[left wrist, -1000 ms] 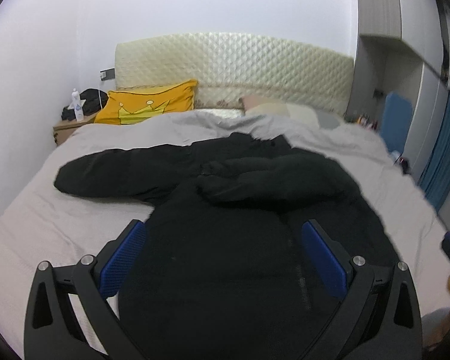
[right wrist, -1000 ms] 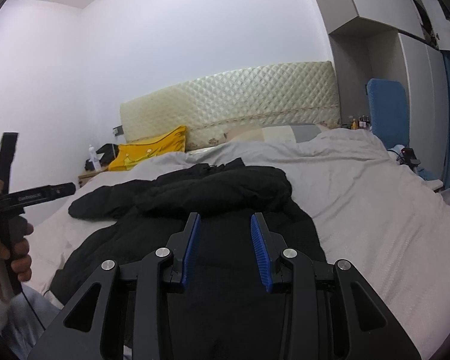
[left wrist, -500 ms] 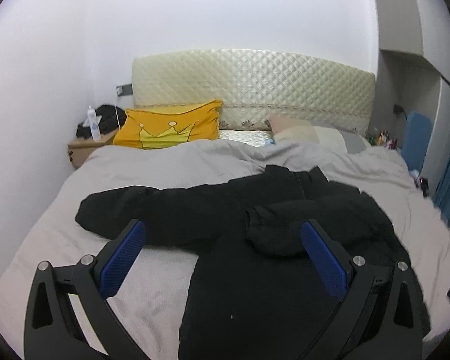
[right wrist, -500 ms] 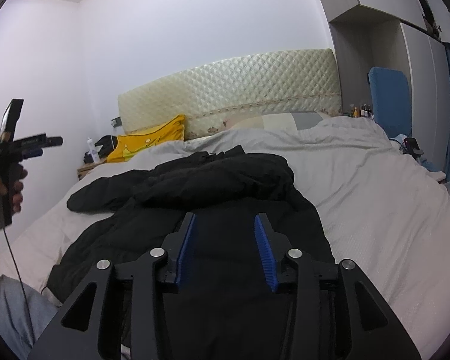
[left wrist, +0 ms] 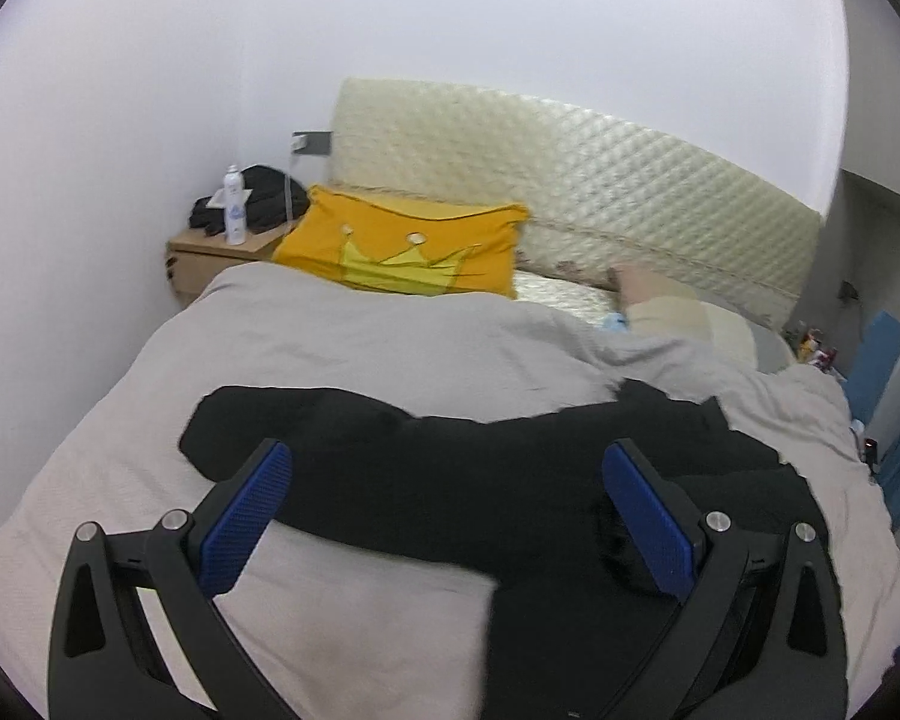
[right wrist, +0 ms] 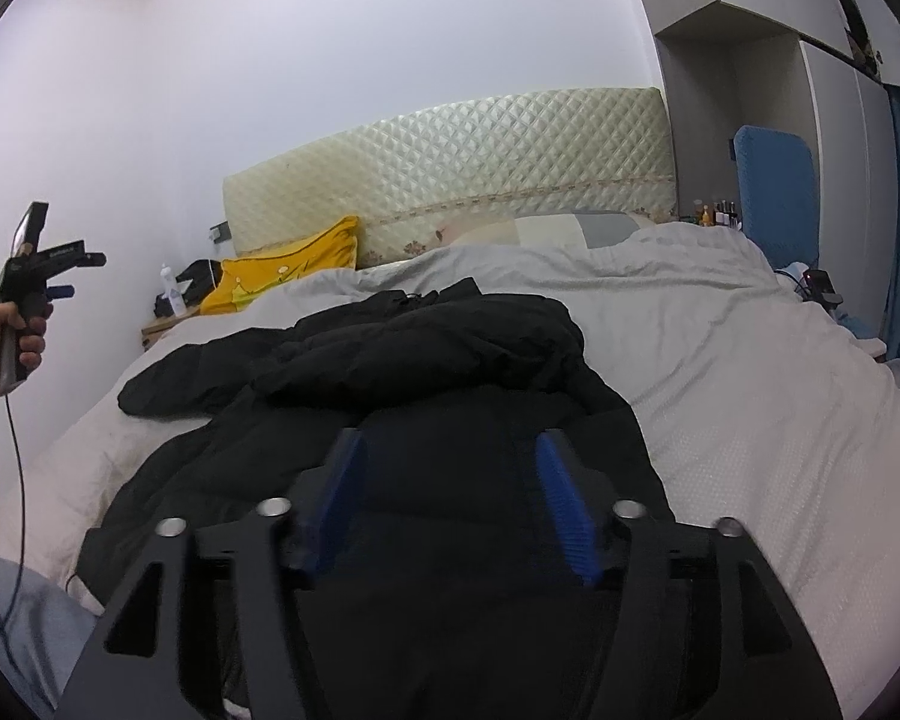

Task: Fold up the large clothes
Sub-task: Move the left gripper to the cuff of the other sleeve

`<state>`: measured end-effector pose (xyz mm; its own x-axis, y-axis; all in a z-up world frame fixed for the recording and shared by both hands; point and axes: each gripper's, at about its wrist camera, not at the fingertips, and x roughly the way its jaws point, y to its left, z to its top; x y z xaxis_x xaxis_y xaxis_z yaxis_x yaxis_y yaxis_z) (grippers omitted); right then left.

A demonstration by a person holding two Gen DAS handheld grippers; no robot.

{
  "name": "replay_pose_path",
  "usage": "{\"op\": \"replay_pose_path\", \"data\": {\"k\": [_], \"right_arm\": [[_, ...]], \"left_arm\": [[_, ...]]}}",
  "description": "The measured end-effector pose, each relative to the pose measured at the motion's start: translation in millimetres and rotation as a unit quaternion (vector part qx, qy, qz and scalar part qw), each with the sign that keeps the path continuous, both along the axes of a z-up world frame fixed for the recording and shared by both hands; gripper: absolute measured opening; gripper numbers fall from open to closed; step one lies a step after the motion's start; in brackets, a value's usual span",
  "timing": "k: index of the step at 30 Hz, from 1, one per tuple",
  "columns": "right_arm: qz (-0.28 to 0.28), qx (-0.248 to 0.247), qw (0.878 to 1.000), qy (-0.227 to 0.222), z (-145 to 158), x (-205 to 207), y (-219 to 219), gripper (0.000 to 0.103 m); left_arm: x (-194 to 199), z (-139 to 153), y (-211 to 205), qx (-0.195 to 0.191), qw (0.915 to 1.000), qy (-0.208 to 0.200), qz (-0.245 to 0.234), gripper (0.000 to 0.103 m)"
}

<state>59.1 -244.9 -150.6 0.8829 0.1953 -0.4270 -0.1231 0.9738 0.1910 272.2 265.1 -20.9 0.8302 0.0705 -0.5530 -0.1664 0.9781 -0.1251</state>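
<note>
A black padded jacket [right wrist: 450,450] lies spread on the grey bed cover [right wrist: 720,372]. One sleeve is folded across its chest; the other sleeve [left wrist: 360,450] stretches out to the left. My left gripper [left wrist: 447,480] is open, hovering above that outstretched sleeve with nothing between its blue pads. In the right wrist view the left gripper [right wrist: 60,285] is seen held up at the far left by a hand [right wrist: 0,342]. My right gripper [right wrist: 450,474] hangs over the jacket's lower body, its jaws opening, with no cloth pinched between them.
A yellow crown pillow [left wrist: 408,252] leans on the quilted headboard [left wrist: 570,180]. A bedside table [left wrist: 210,252] carries a white bottle [left wrist: 235,213] and a dark bundle. A blue chair [right wrist: 777,192] and wardrobe stand right of the bed. Another pillow [left wrist: 678,312] lies by the headboard.
My left gripper has swung left and a little up, from over the jacket's body to over the outstretched sleeve. The right gripper's jaws have spread wider while it stayed in place.
</note>
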Motion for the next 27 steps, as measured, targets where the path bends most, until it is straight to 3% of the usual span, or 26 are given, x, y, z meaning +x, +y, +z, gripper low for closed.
{"op": "replay_pose_path", "data": {"k": [5, 12, 17, 23, 27], "right_arm": [[-0.005, -0.010, 1.000, 0.012, -4.3, 5.7, 5.2, 0.078], [-0.011, -0.011, 0.999, 0.033, -11.0, 20.7, 12.1, 0.084], [-0.010, -0.010, 0.998, 0.062, -18.3, 39.0, 21.8, 0.084], [-0.019, 0.017, 0.994, 0.108, -33.2, 64.4, 32.3, 0.084], [-0.030, 0.023, 0.992, 0.118, -34.7, 73.8, 36.9, 0.084]], "left_arm": [[20.2, -30.3, 49.2, -0.040, 0.9985, 0.027, 0.026, 0.103], [38.0, -91.1, 129.5, -0.163, 0.9826, 0.051, 0.073, 0.103], [46.7, -151.5, 187.0, -0.273, 0.9527, 0.062, 0.119, 0.103], [63.4, -219.2, 241.3, -0.389, 0.9041, 0.061, 0.167, 0.103], [81.0, -247.0, 254.4, -0.413, 0.8927, 0.060, 0.170, 0.102]]}}
